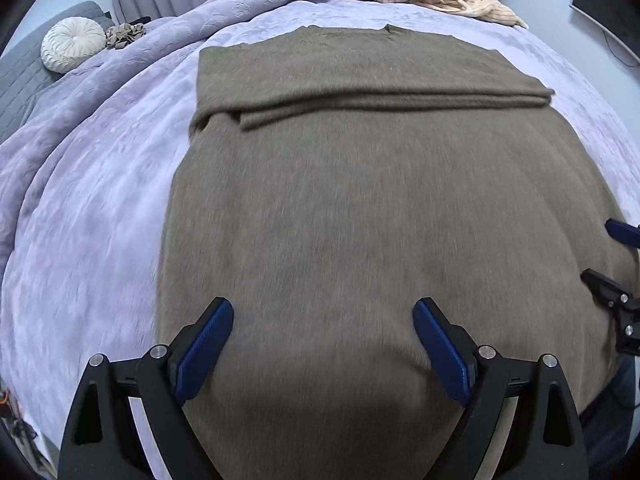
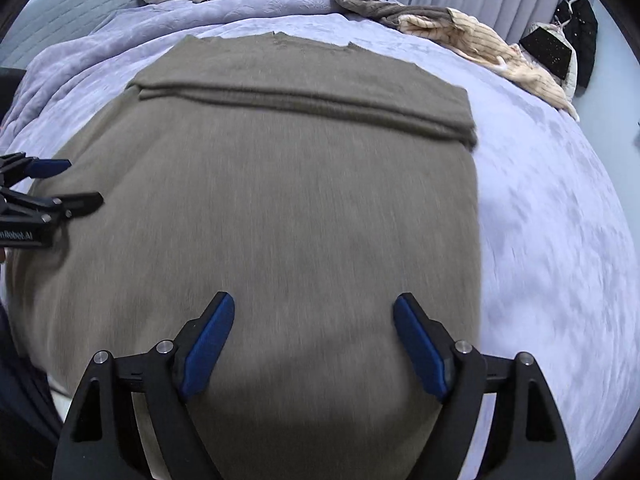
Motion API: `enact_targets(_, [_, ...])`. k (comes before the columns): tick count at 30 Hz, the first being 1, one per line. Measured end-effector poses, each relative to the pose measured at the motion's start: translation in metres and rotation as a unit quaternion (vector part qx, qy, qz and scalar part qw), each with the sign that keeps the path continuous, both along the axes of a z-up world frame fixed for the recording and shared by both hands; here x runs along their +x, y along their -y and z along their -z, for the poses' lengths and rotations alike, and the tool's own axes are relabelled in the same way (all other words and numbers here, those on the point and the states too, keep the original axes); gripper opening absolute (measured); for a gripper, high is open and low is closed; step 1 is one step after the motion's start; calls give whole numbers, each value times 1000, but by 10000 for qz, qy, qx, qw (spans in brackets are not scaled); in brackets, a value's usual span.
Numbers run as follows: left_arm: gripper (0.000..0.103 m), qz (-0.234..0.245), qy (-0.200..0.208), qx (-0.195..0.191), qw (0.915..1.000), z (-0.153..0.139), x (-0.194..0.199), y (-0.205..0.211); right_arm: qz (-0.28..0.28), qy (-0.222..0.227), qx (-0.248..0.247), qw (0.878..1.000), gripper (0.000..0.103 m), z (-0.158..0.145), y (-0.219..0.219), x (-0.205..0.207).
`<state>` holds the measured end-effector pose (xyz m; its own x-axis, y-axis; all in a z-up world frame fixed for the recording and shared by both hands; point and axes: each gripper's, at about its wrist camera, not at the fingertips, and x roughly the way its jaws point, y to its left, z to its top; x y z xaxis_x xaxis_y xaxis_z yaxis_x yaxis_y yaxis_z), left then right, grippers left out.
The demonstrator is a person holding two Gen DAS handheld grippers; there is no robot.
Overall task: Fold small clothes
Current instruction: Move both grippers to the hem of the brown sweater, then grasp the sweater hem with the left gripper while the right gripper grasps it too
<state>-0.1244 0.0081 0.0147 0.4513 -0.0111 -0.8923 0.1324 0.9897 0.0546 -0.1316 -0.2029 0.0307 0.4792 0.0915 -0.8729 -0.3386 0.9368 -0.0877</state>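
Sweater (image 1: pixel 360 208) lies under both grippers' released jaws; left gripper (image 2: pixel 82 184) reads "nRobot.AI".

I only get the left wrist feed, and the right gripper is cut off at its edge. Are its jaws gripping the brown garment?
Observer: No. The right gripper has its jaws wide apart over the brown garment, with nothing pinched between them.
Operator: Does the garment's right side lie flat?
Observer: Yes, its right edge runs straight along the lilac blanket, with no bunching.
Operator: Anything else at the far right?
Observer: Beyond the cream clothes, a black sparkly garment sits by the curtains.
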Motion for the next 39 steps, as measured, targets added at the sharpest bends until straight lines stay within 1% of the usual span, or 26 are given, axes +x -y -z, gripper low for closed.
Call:
enact_targets(2, [98, 5, -10, -21, 10000, -3, -15, -5, -90, 109, -168, 9998, 84, 0, 3, -21])
enact_targets(5, [98, -43, -162, -182, 9997, -14, -21, -8, -172, 194, -480, 9985, 85, -8, 1, -43])
enact_targets(7, [98, 94, 6, -468, 9989, -27, -24, 1, -165, 233, -359, 9989, 85, -23, -5, -47])
enact_targets(9, [98, 313, 64, -633, 9975, -29, -21, 17, -339, 483, -67, 9982, 85, -37, -19, -47])
enact_targets(10, [98, 415, 12, -600, 9973, -26, -22, 24, -471, 557, 37, 9973, 85, -40, -29, -43])
enact_targets(11, [98, 519, -91, -427, 9977, -16, -20, 34, -587, 528, 66, 9969, 85, -38, -40, -39])
enact_targets(13, [99, 611, -179, -22, 9980, -1, -21, 41, -822, 327, -19, 9961, 85, -22, -60, -29])
enact_targets(14, [102, 637, -161, 44, 9978, 2, -25, 39, -907, 198, -174, 9955, 85, -11, -66, -26])
enact_targets(15, [102, 594, -157, -29, 9981, 1, -29, 33, -956, 135, -332, 9948, 85, -2, -69, -27])
enact_targets(16, [102, 501, -212, -178, 9984, -1, -34, 22, -992, 195, -352, 9943, 85, 2, -65, -32])
enact_targets(17, [102, 398, -285, -291, 9984, -1, -40, 12, -973, 239, -263, 9946, 85, -1, -59, -37])
enact_targets(18, [102, 298, -348, -371, 9983, -3, -45, 3, -903, 192, -206, 9955, 86, -1, -49, -42])
enact_targets(19, [102, 168, -372, -422, 9983, -5, -51, -7, -809, 123, -194, 9965, 86, 0, -42, -45])
enact_targets(21, [102, -94, -254, -543, 9982, -16, -65, -26, -582, 6, -83, 9983, 86, -3, -24, -54])
enact_targets(24, [102, -501, -210, -763, 9956, -20, -80, -56, -110, 30, 178, 9998, 86, -18, 10, -73])
enact_targets(26, [102, -746, -346, -1021, 9914, -10, -84, -76, 235, -7, 309, 9992, 86, -20, 29, -80])
enact_targets(27, [102, -871, -464, -1222, 9876, -3, -85, -85, 362, -76, 408, 9985, 86, -19, 40, -82])
enact_targets(28, [102, -980, -606, -1546, 9812, 5, -87, -94, 435, -211, 590, 9971, 86, -14, 50, -83])
enact_targets(29, [102, -1008, -634, -1786, 9767, 11, -93, -98, 449, -356, 753, 9955, 86, -9, 55, -84])
enact_targets(30, [102, -985, -606, -1867, 9756, 14, -94, -99, 443, -536, 927, 9933, 86, -2, 59, -84])
enact_targets(32, [102, -846, -574, -1875, 9769, 16, -96, -97, 343, -780, 1218, 9889, 86, 11, 60, -78])
enact_targets(33, [102, -772, -597, -1920, 9765, 16, -95, -94, 328, -809, 1256, 9882, 86, 16, 57, -77])
enact_targets(35, [102, -580, -670, -2187, 9718, 17, -95, -89, 242, -736, 1260, 9890, 87, 21, 50, -74])
enact_targets(37, [102, -456, -754, -2415, 9664, 18, -91, -82, 147, -653, 1414, 9877, 87, 21, 48, -76])
enact_targets(39, [102, -415, -750, -2487, 9648, 19, -88, -77, 9, -607, 1629, 9848, 84, 19, 44, -76])
